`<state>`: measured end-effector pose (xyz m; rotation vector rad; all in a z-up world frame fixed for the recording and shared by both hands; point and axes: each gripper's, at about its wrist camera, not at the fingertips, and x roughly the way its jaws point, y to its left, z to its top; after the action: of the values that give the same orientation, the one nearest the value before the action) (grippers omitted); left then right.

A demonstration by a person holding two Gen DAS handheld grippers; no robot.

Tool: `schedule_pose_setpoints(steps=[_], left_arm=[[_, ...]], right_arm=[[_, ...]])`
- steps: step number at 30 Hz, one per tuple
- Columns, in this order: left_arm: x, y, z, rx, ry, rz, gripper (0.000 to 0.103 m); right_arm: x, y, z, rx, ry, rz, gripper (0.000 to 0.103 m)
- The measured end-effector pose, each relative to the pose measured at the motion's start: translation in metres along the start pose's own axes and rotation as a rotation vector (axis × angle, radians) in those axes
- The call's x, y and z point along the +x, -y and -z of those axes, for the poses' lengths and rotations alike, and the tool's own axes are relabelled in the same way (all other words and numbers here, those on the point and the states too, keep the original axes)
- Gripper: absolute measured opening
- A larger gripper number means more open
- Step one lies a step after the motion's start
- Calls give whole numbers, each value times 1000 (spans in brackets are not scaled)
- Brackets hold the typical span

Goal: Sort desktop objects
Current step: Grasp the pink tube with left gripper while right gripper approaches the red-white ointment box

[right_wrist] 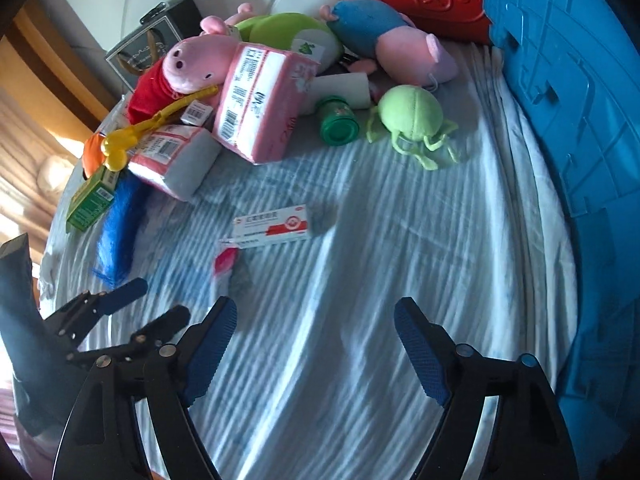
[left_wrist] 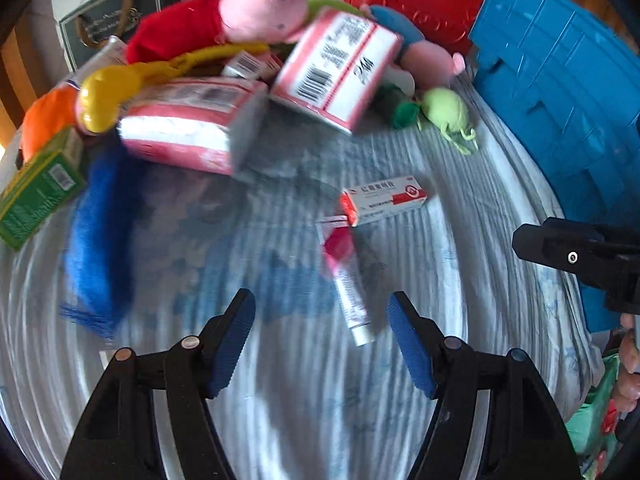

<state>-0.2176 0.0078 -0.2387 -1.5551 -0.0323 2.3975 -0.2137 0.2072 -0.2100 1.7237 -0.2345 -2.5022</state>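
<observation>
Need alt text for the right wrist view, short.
Open right gripper above a striped blue-white cloth, nothing between its fingers. Ahead lie a small red-and-white box and a pile of plush toys and tissue packs; a blue bin stands right.

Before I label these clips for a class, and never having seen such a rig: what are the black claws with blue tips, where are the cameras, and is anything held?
No robot here: a person holds a two-finger gripper in each hand, each with a fisheye camera looking along its fingers. One picture is from the left gripper, the other from the right gripper. Both are open and hold nothing. They hang over a striped cloth. Nearest them lie a small white and red medicine box and an ointment tube. Behind is a pile: pink tissue packs, a pink pig plush, a green bottle, a green plush. A blue bin stands right.
</observation>
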Motion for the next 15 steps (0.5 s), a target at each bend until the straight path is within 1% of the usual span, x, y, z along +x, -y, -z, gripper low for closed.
schedule_pose_setpoints(steps=[4, 5, 6, 7, 8, 10, 11, 15], left_arm=[[31, 14, 1, -17, -64, -29, 67], [35, 13, 3, -34, -73, -34, 60], [34, 11, 5, -41, -48, -45, 57], [33, 9, 6, -47, -38, -63, 47], [33, 6, 7, -56, -36, -75, 36], [33, -3, 6, -84, -19, -85, 25], [33, -7, 5, -98, -12, -90, 22], [35, -23, -7, -146, 14, -141, 20]], right_arm=[[13, 9, -6, -62, -15, -9, 82], [16, 8, -7, -82, -16, -14, 82], [20, 6, -9, -109, -12, -27, 82], [24, 3, -10, -132, -9, -43, 81], [29, -1, -11, -155, -10, -61, 76], [39, -11, -14, -204, -8, -81, 74], [45, -18, -17, -232, 0, -86, 74], [65, -33, -33, -278, 30, -73, 74]])
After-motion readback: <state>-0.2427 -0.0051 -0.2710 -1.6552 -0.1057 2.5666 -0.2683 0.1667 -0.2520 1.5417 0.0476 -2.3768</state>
